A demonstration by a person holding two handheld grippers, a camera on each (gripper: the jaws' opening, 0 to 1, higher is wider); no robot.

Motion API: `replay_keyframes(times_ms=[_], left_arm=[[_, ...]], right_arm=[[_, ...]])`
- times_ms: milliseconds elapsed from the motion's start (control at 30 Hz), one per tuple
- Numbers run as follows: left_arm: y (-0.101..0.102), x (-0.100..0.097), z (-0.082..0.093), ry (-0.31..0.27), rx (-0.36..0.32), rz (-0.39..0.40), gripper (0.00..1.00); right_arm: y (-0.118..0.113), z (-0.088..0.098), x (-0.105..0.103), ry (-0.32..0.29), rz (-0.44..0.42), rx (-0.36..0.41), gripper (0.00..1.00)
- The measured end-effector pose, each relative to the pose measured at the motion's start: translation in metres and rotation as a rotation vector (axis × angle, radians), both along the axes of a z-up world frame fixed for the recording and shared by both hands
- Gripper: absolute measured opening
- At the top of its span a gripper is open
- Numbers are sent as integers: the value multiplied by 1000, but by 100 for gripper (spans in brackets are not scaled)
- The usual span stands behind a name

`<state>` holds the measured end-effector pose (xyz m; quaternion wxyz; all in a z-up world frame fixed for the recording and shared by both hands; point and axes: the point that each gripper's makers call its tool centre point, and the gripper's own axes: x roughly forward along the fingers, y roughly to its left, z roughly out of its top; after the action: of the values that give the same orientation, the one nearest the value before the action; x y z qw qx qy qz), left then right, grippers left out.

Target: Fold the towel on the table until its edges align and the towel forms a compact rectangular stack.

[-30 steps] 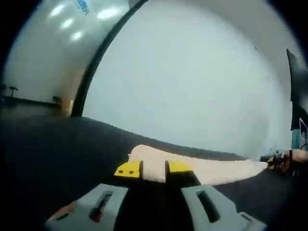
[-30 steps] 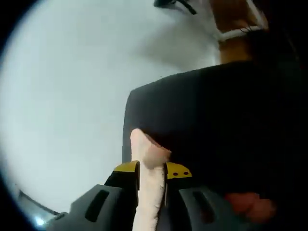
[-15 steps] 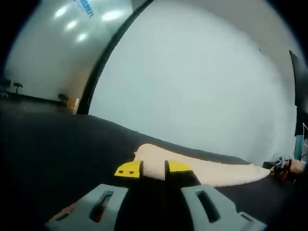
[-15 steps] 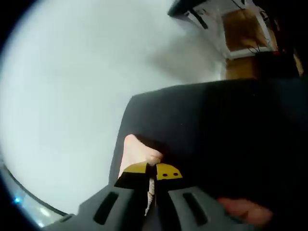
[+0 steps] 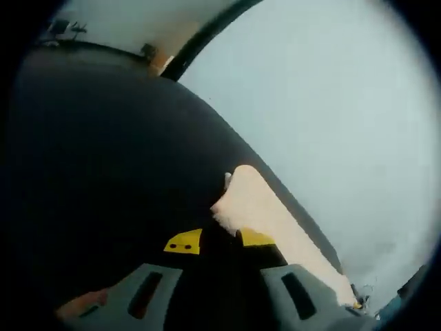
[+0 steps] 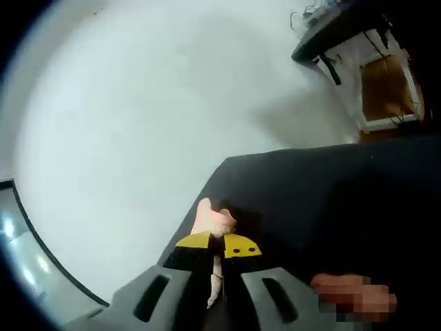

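Observation:
The towel [image 5: 265, 210] is a pale peach strip folded lengthwise, running over the black table [image 5: 103, 158] from my left gripper's tips toward the lower right. My left gripper [image 5: 220, 240] has its yellow-tipped jaws standing close together, with the towel's near corner pinched at the very tips. In the right gripper view, a bunched end of the towel [image 6: 212, 221] sticks up past the jaw tips. A thin fold hangs down between them. My right gripper [image 6: 222, 245] is shut on that end, just inside the table's corner [image 6: 231, 165].
Pale floor [image 6: 138, 124] lies beyond the table's edge in both views. A white cabinet with a dark top [image 6: 368, 76] stands off the table at the upper right. A person's hand [image 6: 351, 296] holds the right gripper, and another hand [image 5: 83, 303] holds the left.
The right jaws have narrowed from a thick bunch of towel to a thin fold. Both cameras have tilted, so the towel strip now runs diagonally in the left gripper view.

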<state>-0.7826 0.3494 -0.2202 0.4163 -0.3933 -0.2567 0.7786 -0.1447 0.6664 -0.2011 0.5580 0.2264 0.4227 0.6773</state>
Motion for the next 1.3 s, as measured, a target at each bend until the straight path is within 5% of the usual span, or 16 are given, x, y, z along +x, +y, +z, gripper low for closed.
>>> replay_keyframes(times_ms=[100, 200, 367, 500, 600, 733, 833, 900, 967, 1000, 1033, 1100, 1167, 1300], left_arm=[[8, 0, 2, -35, 30, -17, 27], [12, -7, 6, -146, 91, 28, 31], [22, -16, 1, -171, 73, 61, 26], [23, -13, -11, -39, -18, 19, 10], [23, -14, -2, 200, -96, -29, 9], [31, -9, -2, 394, -164, -97, 9], [48, -8, 15, 451, -20, -129, 9], [44, -10, 6, 454, -24, -125, 9], [34, -9, 9, 592, -70, -132, 9], [36, 0, 24, 684, -15, -160, 9], [41, -5, 35, 674, 63, -141, 9], [43, 8, 39, 622, 110, -166, 9], [43, 6, 29, 637, 45, -174, 9], [48, 7, 23, 641, 22, -198, 9]], right_arm=[[-2, 4, -3, -9, 12, 31, 2], [-3, 6, -4, -18, 25, 46, 2], [-6, 9, -5, -3, 36, 64, 2], [-9, 9, -6, 7, 41, 59, 2], [-8, 10, -6, -5, 47, 71, 1], [-8, 18, -9, -37, 59, 117, 1], [-8, 26, -13, -72, 66, 140, 1], [-10, 31, -18, -127, 57, 149, 1], [-13, 39, -24, -171, 48, 184, 1], [-16, 47, -35, -184, 63, 203, 1], [-18, 52, -43, -211, 75, 222, 1], [-26, 65, -66, -322, 105, 271, 1], [-30, 78, -90, -451, 128, 338, 1], [-41, 89, -136, -656, 197, 402, 1]])
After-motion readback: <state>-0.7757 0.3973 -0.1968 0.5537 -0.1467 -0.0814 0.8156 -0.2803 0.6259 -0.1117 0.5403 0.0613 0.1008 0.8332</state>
